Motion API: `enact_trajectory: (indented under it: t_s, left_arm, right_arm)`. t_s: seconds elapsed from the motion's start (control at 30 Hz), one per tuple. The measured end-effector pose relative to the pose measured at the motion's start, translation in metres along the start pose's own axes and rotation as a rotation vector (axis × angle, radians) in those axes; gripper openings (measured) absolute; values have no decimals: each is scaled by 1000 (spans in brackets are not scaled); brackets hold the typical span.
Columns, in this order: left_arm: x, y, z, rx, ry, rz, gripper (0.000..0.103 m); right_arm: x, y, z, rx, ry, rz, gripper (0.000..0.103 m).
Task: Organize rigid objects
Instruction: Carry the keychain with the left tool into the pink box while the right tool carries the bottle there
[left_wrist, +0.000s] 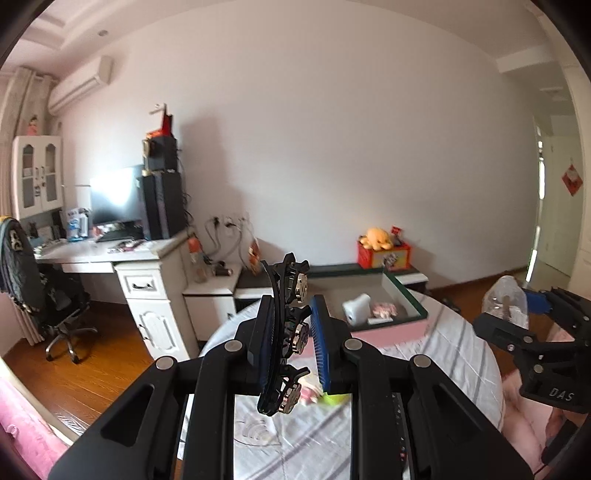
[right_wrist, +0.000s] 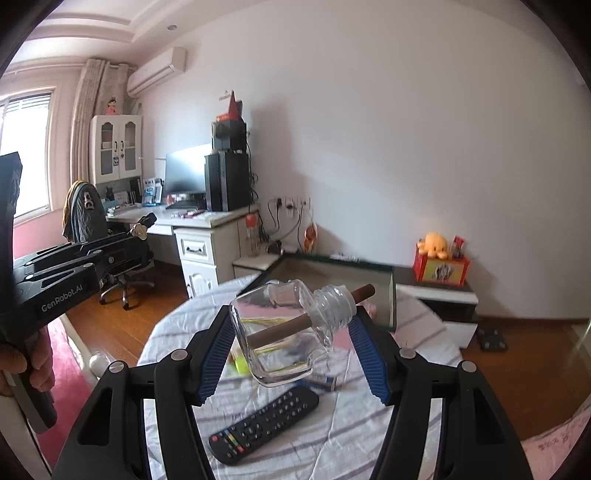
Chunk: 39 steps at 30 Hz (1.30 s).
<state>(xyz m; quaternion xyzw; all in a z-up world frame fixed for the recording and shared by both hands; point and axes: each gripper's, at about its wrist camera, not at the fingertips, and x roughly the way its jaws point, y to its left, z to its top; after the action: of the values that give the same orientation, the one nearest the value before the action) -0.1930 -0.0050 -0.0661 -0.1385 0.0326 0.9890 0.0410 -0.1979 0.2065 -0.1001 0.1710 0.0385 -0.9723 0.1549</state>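
The hair clip (left_wrist: 286, 332), black with metal studs, stands upright at the centre of the left wrist view, pinched between the narrowly parted blue pads of the left gripper (left_wrist: 291, 338), above the round table (left_wrist: 454, 354) with its striped white cloth; at the left of that view a white desk (left_wrist: 110, 254) carries a monitor (left_wrist: 116, 197) and a black tower, with an office chair (left_wrist: 40, 295) on the wood floor; right of centre, an open box (left_wrist: 402, 295) on the table holds a white object and a small pink one; a red box with a yellow plush toy sits on a low cabinet beyond it. In the right wrist view the glass bottle (right_wrist: 284, 332), with a brown stick through its neck, lies tilted between the wider-set jaws of the right gripper (right_wrist: 291, 332), held at its base and neck; a black remote (right_wrist: 264, 426) lies on the cloth below it; the white wall fills the right of the frame.
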Motion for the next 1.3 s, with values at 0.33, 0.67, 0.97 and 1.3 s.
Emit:
enact_trajectory:
  t_s: [0.33, 0.67, 0.97, 1.3]
  left_arm:
    - [2, 0, 12, 24, -38, 30, 20]
    - [57, -11, 17, 62, 8, 11, 20]
    - [148, -25, 26, 118, 84, -25, 20]
    - [264, -60, 26, 188, 203, -80, 20]
  right_arm:
    - [-1, 7, 22, -41, -50, 0, 64]
    - [33, -11, 23, -39, -12, 3, 64]
    - [92, -57, 25, -15, 41, -34, 64]
    - [196, -99, 19, 4, 157, -43, 64]
